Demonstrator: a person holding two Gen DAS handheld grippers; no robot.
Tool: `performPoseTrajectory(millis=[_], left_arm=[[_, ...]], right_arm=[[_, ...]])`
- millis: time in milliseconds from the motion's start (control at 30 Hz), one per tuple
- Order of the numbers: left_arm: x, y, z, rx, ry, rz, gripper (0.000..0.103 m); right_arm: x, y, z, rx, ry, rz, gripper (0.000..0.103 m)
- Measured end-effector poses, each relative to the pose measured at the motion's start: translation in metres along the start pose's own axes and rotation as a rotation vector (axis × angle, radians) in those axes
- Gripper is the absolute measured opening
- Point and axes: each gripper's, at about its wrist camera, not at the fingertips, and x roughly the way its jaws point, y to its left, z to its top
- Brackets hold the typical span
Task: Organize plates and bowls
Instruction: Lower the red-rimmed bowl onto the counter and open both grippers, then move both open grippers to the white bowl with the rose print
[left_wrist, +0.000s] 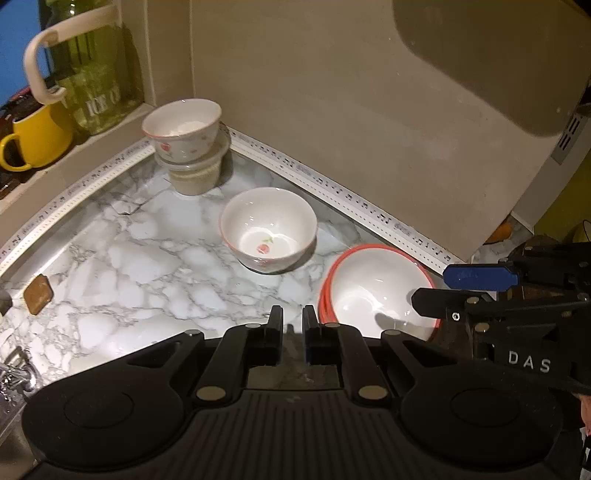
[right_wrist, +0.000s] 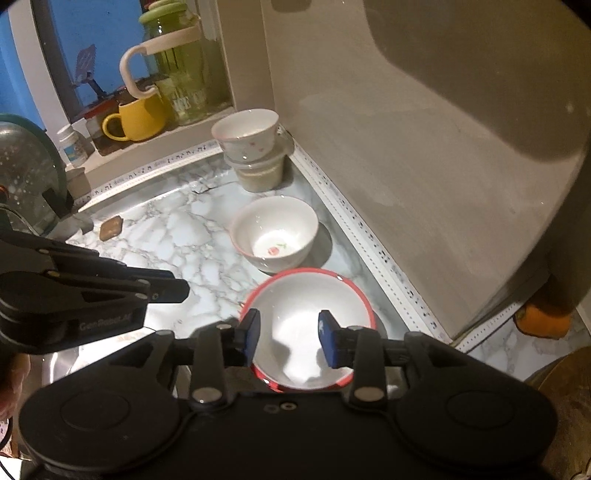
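A white bowl with a red rim (right_wrist: 314, 291) sits on the marble counter, nested on other red-rimmed dishes (left_wrist: 327, 295). My right gripper (right_wrist: 290, 336) hangs over it, open, its blue pads touching nothing. Farther back stands a smaller white bowl with a red fruit motif (left_wrist: 269, 229) (right_wrist: 275, 232). In the corner, another flowered bowl (left_wrist: 181, 129) (right_wrist: 245, 133) rests on a beige cup (left_wrist: 195, 177). My left gripper (left_wrist: 291, 325) is shut with nothing between its fingers, left of the red-rimmed bowl (left_wrist: 376, 295). It shows in the right wrist view as the left gripper (right_wrist: 173, 288).
A green glass pitcher (left_wrist: 92, 74) and a yellow mug (left_wrist: 37, 140) stand on the ledge behind the counter. A beige wall (left_wrist: 369, 129) borders the counter on the right. A small brown square (left_wrist: 37, 295) lies on the marble. A glass lid (right_wrist: 26, 173) and sink fittings (left_wrist: 18, 373) sit at left.
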Motion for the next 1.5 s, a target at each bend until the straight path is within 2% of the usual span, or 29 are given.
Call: performPoseTrajectory(millis=[433,533,600,667,733,900,1033,1133,1500], left_arm=[[-0.009,0.032,0.011,-0.055,-0.049,0.048,0.012],[-0.006,0.038,0.016,-0.066,-0.05,0.054,0.015],[-0.004,0.043,0.02,-0.073,-0.054,0.057,0.031],[-0.002,0.045,0.024,-0.077,-0.071,0.063,0.068],[-0.001,0.048,0.027,-0.081,-0.097,0.069,0.075],[0.011,0.056,0.042,-0.102,-0.082,0.049,0.075],[0.022,0.061,0.052,-0.124,-0.085,0.054,0.076],[0.033,0.064,0.058,-0.135,-0.083,0.065,0.08],[0.074,0.071,0.074,-0.148,-0.057,0.085,0.08]], right_arm=[[0.014,0.013,0.023,-0.016,-0.022,0.026,0.049],[0.019,0.014,0.028,-0.022,-0.022,0.027,0.051],[0.021,0.015,0.032,-0.024,-0.024,0.028,0.053],[0.024,0.016,0.037,-0.025,-0.028,0.026,0.058],[0.028,0.016,0.042,-0.021,-0.03,0.026,0.061],[0.04,0.015,0.055,-0.007,-0.029,0.016,0.066],[0.051,0.01,0.064,0.017,-0.028,0.002,0.079],[0.061,0.002,0.069,0.051,-0.012,0.005,0.08],[0.102,-0.015,0.073,0.122,0.044,-0.004,0.077]])
